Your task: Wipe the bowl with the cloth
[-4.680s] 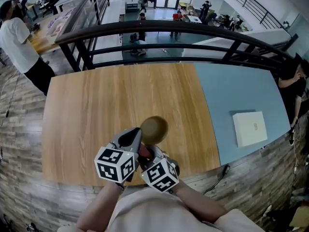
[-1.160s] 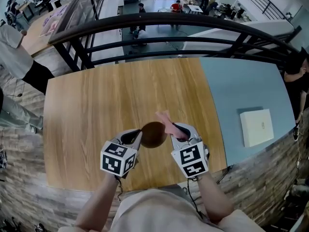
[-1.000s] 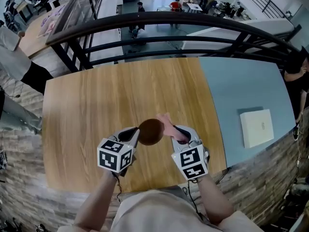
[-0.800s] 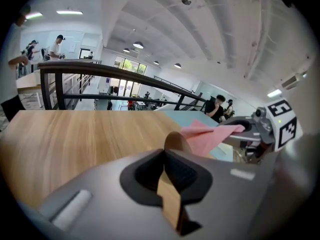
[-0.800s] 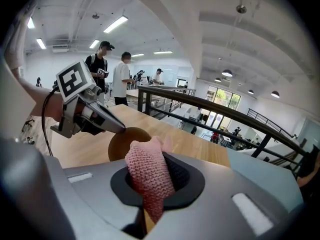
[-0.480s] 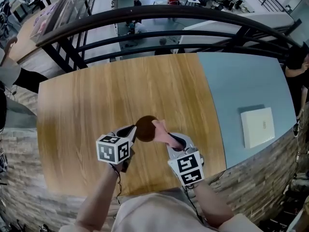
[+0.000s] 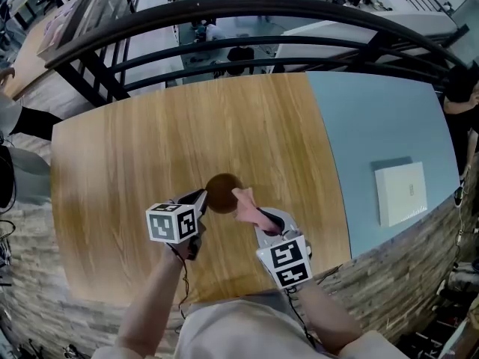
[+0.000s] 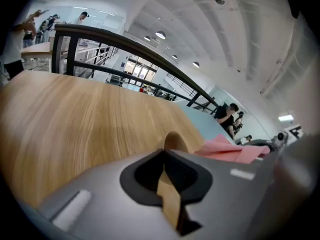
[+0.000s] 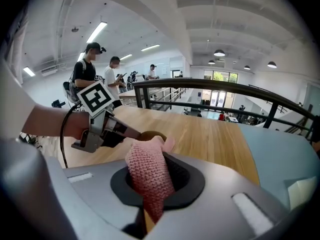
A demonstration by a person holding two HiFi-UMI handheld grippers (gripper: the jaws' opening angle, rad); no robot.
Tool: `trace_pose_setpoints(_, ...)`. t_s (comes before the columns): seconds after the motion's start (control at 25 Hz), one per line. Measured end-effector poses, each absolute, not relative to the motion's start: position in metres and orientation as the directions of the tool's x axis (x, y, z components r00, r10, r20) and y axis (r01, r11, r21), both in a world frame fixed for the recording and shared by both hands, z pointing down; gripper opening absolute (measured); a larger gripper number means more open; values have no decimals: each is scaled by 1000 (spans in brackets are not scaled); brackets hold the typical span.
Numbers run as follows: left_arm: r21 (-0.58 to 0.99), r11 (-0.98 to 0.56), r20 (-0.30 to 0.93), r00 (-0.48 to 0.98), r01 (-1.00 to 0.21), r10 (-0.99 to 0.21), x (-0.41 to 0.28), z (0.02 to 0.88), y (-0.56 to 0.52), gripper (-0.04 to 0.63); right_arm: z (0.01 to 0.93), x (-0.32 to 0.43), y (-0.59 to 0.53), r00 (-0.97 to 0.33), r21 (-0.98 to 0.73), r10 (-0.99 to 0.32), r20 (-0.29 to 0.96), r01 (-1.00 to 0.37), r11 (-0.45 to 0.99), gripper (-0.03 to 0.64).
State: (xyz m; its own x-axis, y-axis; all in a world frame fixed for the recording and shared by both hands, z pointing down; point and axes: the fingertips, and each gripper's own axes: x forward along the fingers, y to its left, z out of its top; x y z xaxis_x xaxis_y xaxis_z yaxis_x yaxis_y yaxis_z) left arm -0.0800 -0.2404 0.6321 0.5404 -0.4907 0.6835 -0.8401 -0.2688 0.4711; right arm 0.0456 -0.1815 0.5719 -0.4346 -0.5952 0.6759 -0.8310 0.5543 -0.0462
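The left gripper (image 7: 200, 197) is closed on the near rim of the small brown wooden bowl (image 7: 222, 191); in the left gripper view a thin strip of that rim (image 8: 175, 143) sits pinched between the two pads. That pinch looks meant to brace the bowl so it cannot slide or spin under a wipe. The right gripper (image 7: 263, 219) is clamped on a pink knitted cloth (image 9: 148, 176), with a bunched end poking past the jaws toward the bowl. This gives a soft pad to rub with and keeps the hard tips off the wood.

In the head view the cloth (image 7: 247, 204) meets the bowl at about its 4 o'clock, while the left gripper holds it at about 8 o'clock. The two tools thus work from opposite sides without crossing. Whether the bowl rests flat on the table or is tipped slightly up by the grip is hard to settle from these angles.

The bowl lies toward 6 o'clock on the pale wooden tabletop (image 7: 135, 163), close to the person. At 3 o'clock the top turns to a blue panel (image 7: 374, 126) carrying a white flat box (image 7: 403, 193). A dark curved railing (image 7: 224, 10) runs along 12 o'clock, with a lower floor, desks and several people beyond it.
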Motion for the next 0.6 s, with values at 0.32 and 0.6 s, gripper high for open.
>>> trace_pose_setpoints(0.32, 532, -173, 688, 542, -829, -482, -79, 669, -243, 6, 586, 52, -184, -425, -64, -587, 689, -842, 535, 17)
trace_pose_setpoints(0.6, 557, -136, 684, 545, -820, -486, -83, 692, -246, 8, 598, 59, -178, -402, -65, -584, 705, -857, 511, 17)
